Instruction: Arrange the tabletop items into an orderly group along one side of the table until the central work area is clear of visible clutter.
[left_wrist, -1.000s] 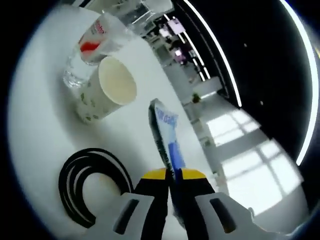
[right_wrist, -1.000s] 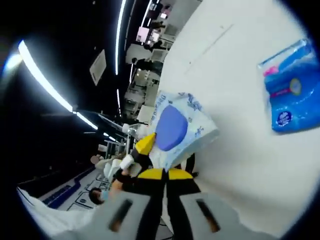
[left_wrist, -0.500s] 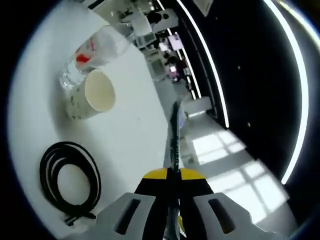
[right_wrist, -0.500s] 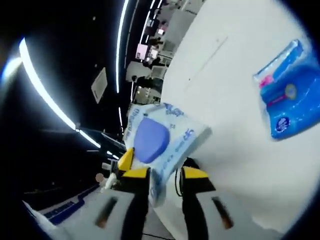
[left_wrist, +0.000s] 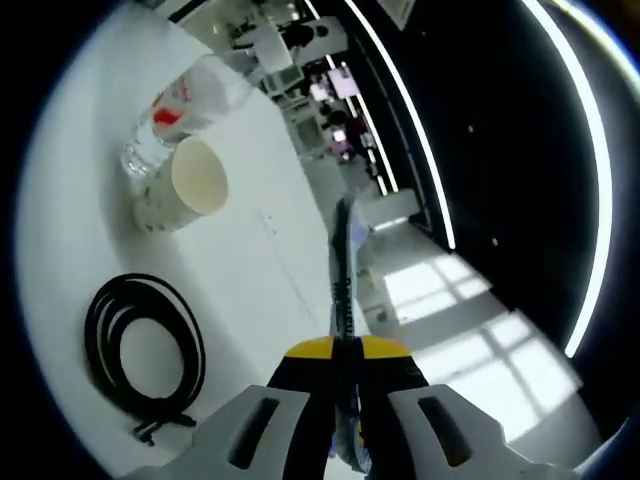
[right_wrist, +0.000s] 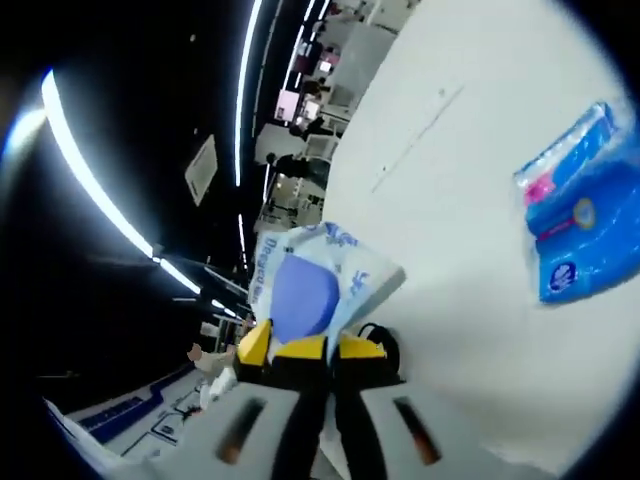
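Observation:
A wet-wipes pack (left_wrist: 342, 270) stands edge-on between the jaws of my left gripper (left_wrist: 345, 350), which is shut on it. In the right gripper view the same pack (right_wrist: 305, 285) shows its white face and blue oval lid. It rises from my right gripper (right_wrist: 322, 350), whose jaws are closed on its lower edge. A yellow fingertip of the left gripper (right_wrist: 255, 342) touches the pack from the left. The pack hangs above the white table (left_wrist: 270, 280).
A paper cup (left_wrist: 185, 185) lies beside a clear water bottle (left_wrist: 175, 110) at the far left. A coiled black cable (left_wrist: 140, 345) lies near my left gripper. A blue tissue pack (right_wrist: 585, 235) rests on the table (right_wrist: 450, 200) at right. Dark room beyond the edge.
The right jaws, open around the pack half a second ago, have closed on it. The left gripper has kept its hold, and the pack has turned edge-on to it.

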